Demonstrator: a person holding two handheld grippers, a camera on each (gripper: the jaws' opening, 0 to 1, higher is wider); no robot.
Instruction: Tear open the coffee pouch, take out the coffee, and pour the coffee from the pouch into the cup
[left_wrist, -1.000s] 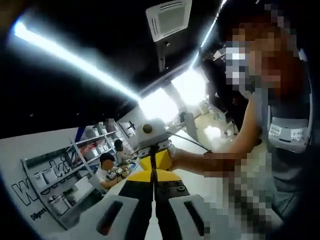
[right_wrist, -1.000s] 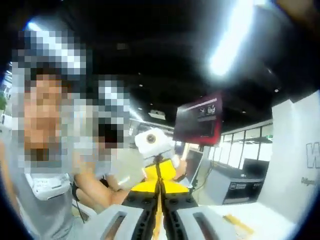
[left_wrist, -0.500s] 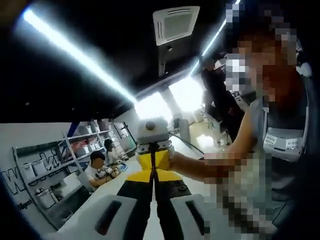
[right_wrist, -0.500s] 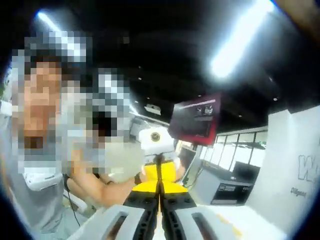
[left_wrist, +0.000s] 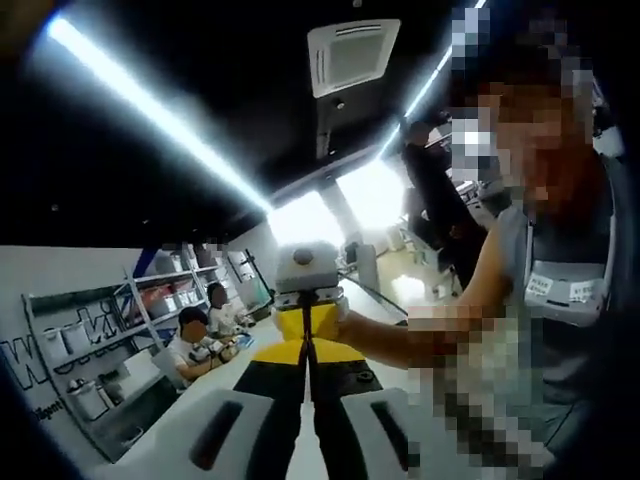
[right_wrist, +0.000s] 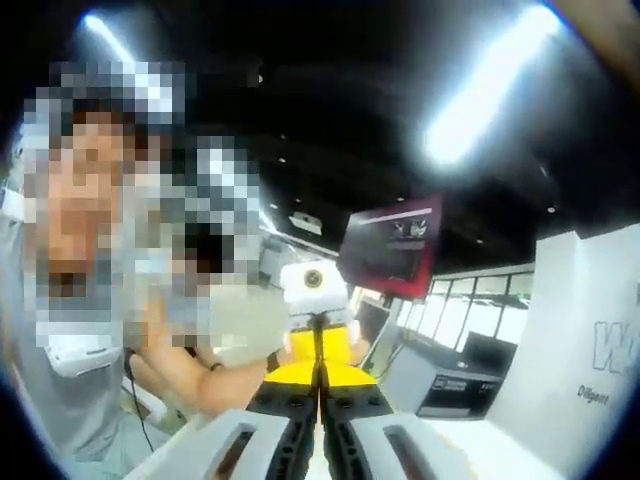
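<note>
Blown-out ceiling light strips against dark ceiling, soft focus, perhaps slight motion blur, fisheye-warped edges.

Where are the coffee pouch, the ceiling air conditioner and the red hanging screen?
coffee pouch (left_wrist: 305, 325): left gripper view, its yellow face between the two grippers.
ceiling air conditioner (left_wrist: 352, 55): left gripper view, its white grille.
red hanging screen (right_wrist: 391, 245): right gripper view, its dark red panel.
</note>
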